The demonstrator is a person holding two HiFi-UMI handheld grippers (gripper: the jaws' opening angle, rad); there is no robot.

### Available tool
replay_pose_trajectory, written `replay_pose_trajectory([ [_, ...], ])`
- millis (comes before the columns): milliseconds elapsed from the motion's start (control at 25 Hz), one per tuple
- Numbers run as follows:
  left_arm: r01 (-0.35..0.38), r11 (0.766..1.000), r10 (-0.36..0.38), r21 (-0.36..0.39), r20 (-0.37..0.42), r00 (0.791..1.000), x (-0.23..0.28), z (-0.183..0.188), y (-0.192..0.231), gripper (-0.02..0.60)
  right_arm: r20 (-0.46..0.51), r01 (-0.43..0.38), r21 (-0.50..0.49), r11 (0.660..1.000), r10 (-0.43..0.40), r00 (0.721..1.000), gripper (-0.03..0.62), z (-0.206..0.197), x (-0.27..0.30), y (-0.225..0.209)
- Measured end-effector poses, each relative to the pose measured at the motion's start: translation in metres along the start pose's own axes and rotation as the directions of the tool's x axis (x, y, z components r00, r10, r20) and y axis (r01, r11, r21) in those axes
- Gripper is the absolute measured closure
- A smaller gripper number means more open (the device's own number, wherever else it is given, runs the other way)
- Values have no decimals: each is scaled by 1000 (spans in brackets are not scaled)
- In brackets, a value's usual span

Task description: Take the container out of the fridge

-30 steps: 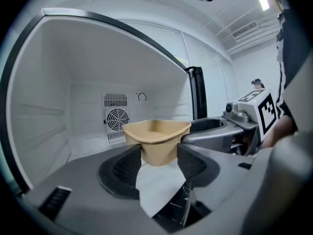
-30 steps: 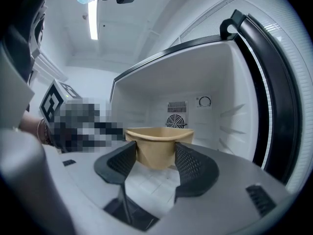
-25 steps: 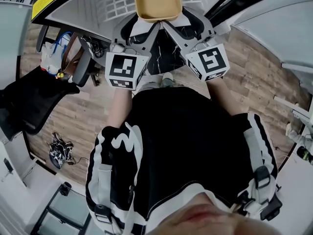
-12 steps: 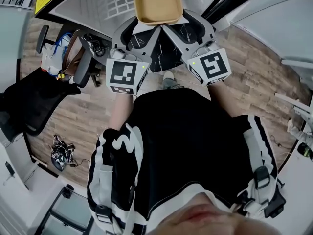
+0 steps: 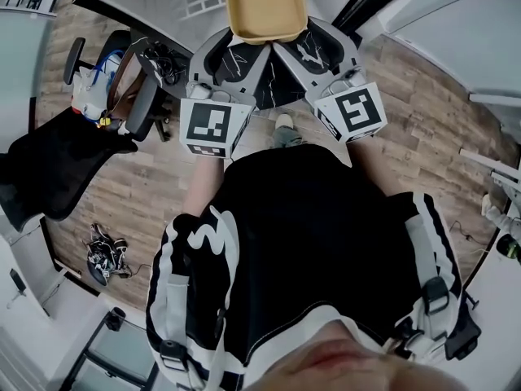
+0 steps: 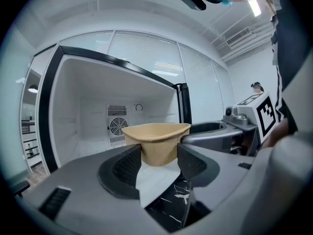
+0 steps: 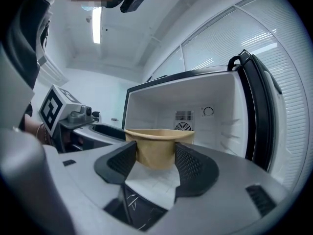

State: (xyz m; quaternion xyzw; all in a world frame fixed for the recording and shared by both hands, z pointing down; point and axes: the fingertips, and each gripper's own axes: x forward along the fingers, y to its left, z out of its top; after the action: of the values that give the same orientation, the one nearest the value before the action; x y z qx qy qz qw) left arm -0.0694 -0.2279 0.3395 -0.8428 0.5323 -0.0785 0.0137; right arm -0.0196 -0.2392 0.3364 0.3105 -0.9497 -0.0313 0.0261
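Note:
A tan, paper-like container (image 5: 264,6) hangs in the air in front of the open white fridge (image 6: 88,116). Both grippers hold it from the near side. My left gripper (image 5: 230,55) is shut on the container's (image 6: 156,141) left near corner. My right gripper (image 5: 303,49) is shut on the container (image 7: 156,148) at its right near corner. In both gripper views the tub sits between the dark ribbed pads (image 6: 128,168), and the empty fridge interior with its round fan grille (image 7: 184,126) lies behind it. The container's inside is hidden in the gripper views.
The fridge's black door frame (image 7: 259,111) stands at the right. A black office chair (image 5: 57,169) and a cluttered stand (image 5: 102,88) are on the left. A tangle of cables (image 5: 102,255) lies on the wooden floor (image 5: 423,129). White furniture edges (image 5: 496,177) are at the right.
Both grippers, still shut on the container, have drawn slightly back toward my body. The marker cubes sit a little lower in the head view.

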Motion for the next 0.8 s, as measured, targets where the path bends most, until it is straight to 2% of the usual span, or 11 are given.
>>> replay_pose_trajectory([
  [800, 5, 1000, -5, 5, 19, 1000, -62, -4, -24, 347, -3, 23, -20, 1000, -23, 1000, 335, 5, -36, 57],
])
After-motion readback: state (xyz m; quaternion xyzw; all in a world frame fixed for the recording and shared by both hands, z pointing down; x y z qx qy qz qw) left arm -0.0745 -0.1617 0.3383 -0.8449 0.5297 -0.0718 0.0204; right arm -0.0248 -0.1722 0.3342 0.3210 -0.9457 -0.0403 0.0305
